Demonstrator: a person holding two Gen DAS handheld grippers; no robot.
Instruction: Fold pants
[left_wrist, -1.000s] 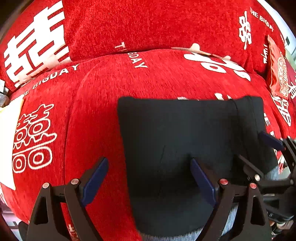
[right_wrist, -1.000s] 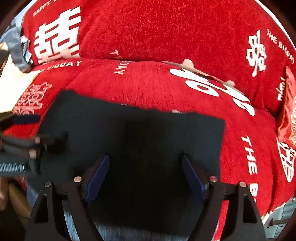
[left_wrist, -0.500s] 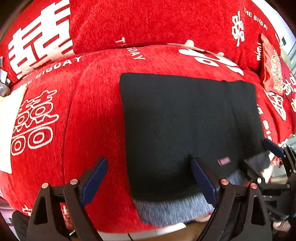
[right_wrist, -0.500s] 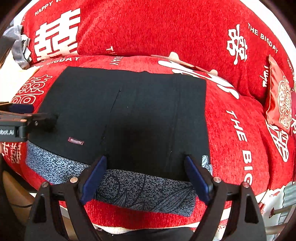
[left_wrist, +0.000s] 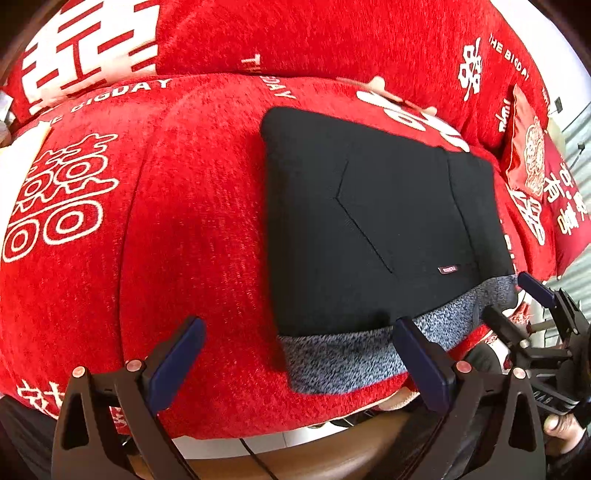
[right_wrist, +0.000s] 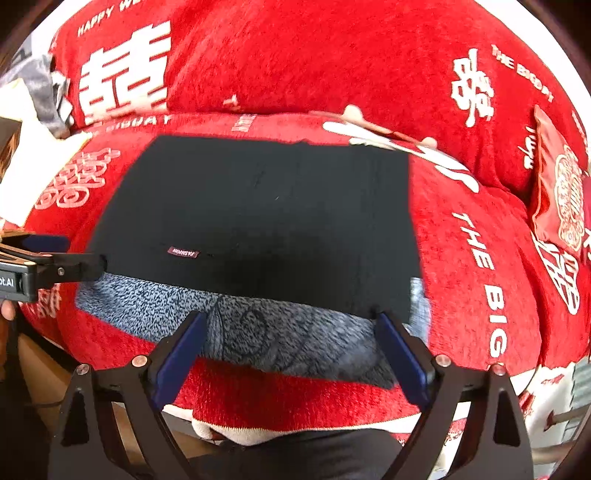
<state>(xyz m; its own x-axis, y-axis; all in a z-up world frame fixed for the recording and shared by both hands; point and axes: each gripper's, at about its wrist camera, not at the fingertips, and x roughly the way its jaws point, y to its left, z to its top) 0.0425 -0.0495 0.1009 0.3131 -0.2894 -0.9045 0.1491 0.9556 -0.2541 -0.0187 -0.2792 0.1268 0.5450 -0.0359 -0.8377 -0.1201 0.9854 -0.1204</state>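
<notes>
Hovering nearest to the camera, the left gripper (left_wrist: 297, 360), with its blue-padded fingers (left_wrist: 177, 363) spread wide apart and holding nothing, just in front of the sofa edge. Doing the same on the other side, the right gripper (right_wrist: 290, 354), fingers (right_wrist: 400, 360) also wide apart and empty, with the pads reaching over the near hem of the cloth but, as far as can be told, not pinching it. Showing at the far right of the left view, the right gripper again (left_wrist: 532, 317), beside the right end of the grey band. Lying just beyond the fingers, the folded pants (left_wrist: 376, 218), spread flat as a black rectangle on the red seat cushion (left_wrist: 192, 236). Peeking out along the near edge of the black layer, a grey speckled band (right_wrist: 266, 328) of the same garment, hanging a little over the cushion front. Sitting on the black fabric close to that band, a small dark red label (right_wrist: 181, 252) with mirrored letters. Running across the black cloth, some thin seam lines. Rising behind the pants, the red backrest (right_wrist: 295, 55) with white characters and the words THE BIGDAY. Leaning at the far right, a small red pillow (left_wrist: 526, 147) with a pale round ornament.
</notes>
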